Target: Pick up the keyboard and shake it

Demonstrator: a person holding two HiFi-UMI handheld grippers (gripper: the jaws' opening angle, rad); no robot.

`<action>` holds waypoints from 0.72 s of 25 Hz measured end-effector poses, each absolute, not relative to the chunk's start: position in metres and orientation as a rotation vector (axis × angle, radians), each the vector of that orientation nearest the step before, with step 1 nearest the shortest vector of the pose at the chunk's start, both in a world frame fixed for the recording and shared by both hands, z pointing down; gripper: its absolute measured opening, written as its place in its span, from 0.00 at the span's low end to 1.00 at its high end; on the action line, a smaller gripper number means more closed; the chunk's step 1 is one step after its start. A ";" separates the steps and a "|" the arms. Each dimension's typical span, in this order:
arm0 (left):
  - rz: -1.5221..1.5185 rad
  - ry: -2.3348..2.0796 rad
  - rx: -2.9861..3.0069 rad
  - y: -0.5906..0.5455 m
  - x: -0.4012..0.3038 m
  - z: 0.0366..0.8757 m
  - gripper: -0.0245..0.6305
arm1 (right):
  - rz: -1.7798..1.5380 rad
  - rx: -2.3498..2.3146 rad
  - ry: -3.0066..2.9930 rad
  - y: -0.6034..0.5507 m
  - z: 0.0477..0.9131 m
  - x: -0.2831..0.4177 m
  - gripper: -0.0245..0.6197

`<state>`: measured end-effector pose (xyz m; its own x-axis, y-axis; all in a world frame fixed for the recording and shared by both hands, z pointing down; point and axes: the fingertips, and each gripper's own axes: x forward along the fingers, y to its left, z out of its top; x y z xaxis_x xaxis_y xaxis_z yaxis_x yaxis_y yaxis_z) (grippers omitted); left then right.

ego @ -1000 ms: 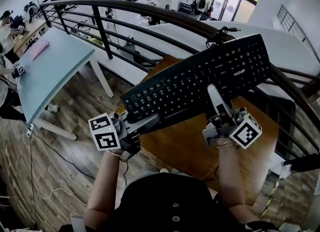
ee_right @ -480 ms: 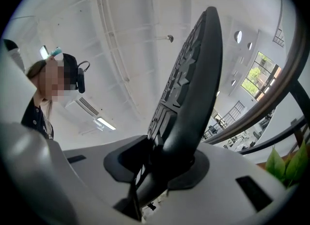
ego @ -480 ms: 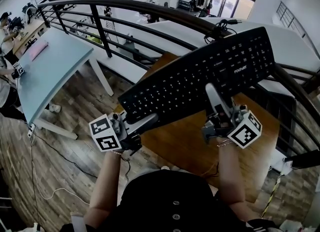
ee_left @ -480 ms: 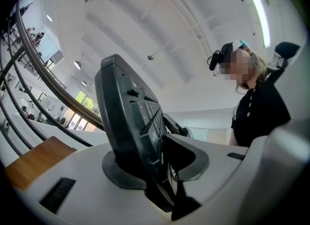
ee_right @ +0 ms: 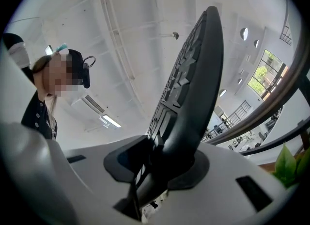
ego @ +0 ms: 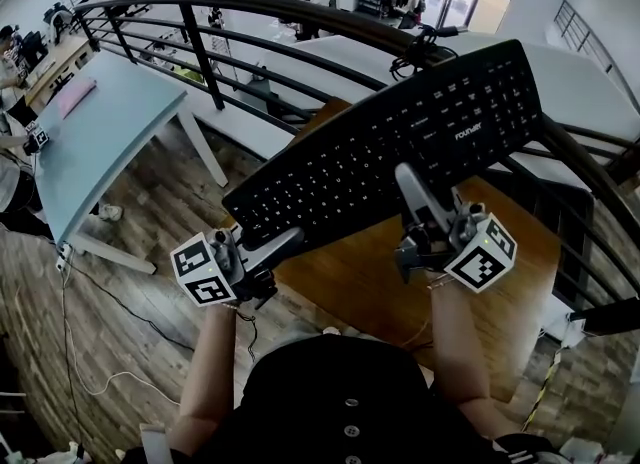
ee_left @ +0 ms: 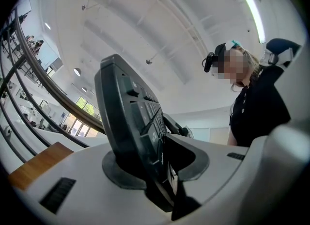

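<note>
A black keyboard [ego: 390,152] hangs in the air above a wooden table [ego: 370,292], slanting up to the right, keys toward the head camera. My left gripper [ego: 290,239] is shut on its near edge at the left end. My right gripper [ego: 408,187] is shut on the near edge right of the middle. In the left gripper view the keyboard [ee_left: 128,122] stands edge-on, clamped between the jaws of that gripper [ee_left: 150,166]. The right gripper view shows the keyboard [ee_right: 193,98] likewise pinched by its gripper [ee_right: 160,166]. A black cable [ego: 425,47] trails from the keyboard's far edge.
A dark metal railing [ego: 200,62] curves just beyond the keyboard. A pale blue table [ego: 100,132] stands at the left on the wood floor. A white cord [ego: 90,372] lies on the floor at lower left. The person holding the grippers shows in both gripper views.
The keyboard's far edge has risen and the whole board has shifted slightly left in the head view. Both grippers rolled a little with it and kept their grip.
</note>
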<state>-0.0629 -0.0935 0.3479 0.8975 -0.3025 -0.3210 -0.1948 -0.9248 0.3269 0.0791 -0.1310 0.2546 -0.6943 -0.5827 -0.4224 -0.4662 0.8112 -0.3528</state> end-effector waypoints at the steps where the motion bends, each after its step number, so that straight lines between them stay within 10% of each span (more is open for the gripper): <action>1: -0.538 -0.376 2.775 -0.093 -0.063 0.347 0.25 | -0.295 -0.771 2.472 -0.131 0.254 0.079 0.24; 18: -0.465 -0.432 2.864 -0.095 -0.070 0.329 0.25 | -0.322 -0.731 2.409 -0.138 0.250 0.078 0.26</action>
<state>-0.0696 -0.0947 0.3289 0.9073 -0.3173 -0.2759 -0.2516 -0.9355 0.2482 0.0781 -0.1380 0.2504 -0.6717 -0.5707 -0.4723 -0.4268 0.8193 -0.3829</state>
